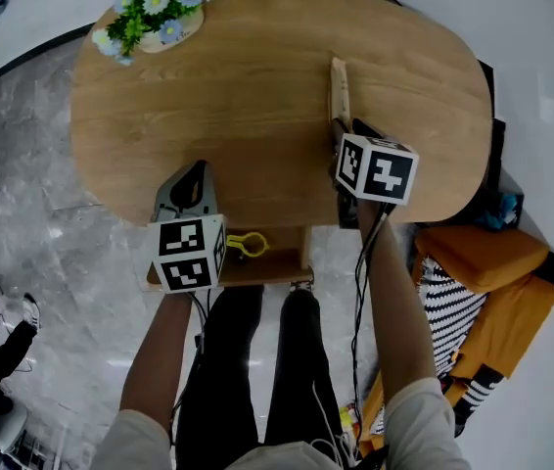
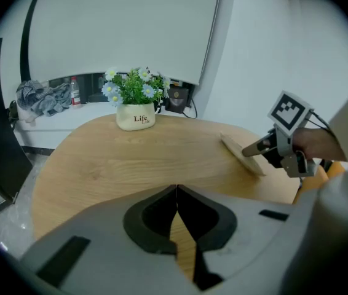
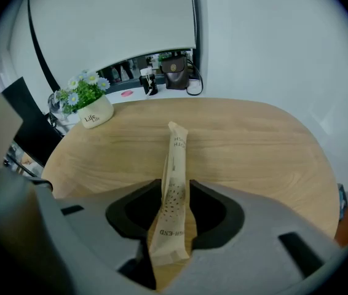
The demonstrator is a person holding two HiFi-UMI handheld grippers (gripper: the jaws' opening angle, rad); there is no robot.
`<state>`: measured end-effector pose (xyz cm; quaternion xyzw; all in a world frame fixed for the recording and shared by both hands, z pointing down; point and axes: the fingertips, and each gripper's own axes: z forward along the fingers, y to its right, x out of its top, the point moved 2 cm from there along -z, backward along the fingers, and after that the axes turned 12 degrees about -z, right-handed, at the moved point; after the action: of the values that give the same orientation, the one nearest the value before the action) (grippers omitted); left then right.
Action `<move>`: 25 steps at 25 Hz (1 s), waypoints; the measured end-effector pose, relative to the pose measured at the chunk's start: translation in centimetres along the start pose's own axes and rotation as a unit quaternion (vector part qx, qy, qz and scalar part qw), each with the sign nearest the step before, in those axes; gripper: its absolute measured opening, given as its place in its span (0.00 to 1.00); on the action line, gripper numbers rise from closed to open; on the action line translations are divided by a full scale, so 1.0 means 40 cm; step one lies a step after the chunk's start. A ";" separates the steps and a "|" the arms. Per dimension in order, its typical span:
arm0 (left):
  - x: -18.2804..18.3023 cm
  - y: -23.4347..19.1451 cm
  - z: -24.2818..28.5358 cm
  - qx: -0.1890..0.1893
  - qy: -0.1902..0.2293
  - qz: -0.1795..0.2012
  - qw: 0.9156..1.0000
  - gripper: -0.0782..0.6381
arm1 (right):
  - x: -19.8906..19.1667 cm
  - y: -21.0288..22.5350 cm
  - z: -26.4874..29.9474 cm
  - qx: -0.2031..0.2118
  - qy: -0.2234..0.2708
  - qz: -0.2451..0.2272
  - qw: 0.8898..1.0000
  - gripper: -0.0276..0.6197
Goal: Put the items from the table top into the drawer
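The drawer point(image 1: 269, 267) is hanging open at six o'clock, holding a yellow item point(image 1: 246, 245). The right gripper point(image 3: 169, 238) is clamping the paper packet point(image 3: 174, 165) near the table's point(image 1: 257, 96) three o'clock edge. The left gripper's point(image 2: 177, 201) fingers are pressing together, empty.

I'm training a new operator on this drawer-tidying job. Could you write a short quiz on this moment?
1. True or false: the left tool is shut with nothing in it.
2. What stands between the right tool's jaws? A) a spoon B) a paper packet C) a cup
3. Fill in: the flower pot stands at the far left of the oval wooden ____.
Key: 1 true; 2 B; 3 table.
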<state>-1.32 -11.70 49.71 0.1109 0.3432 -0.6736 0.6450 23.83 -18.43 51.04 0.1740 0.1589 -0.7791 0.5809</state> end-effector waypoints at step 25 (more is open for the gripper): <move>-0.045 -0.013 -0.093 0.041 0.021 -0.060 0.997 0.12 | -0.008 -0.044 -0.082 0.042 0.002 -0.028 0.999 0.07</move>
<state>-2.65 -8.06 48.18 0.1301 0.3350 -0.7222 0.5909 22.51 -16.18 48.36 0.1953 0.1324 -0.8008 0.5505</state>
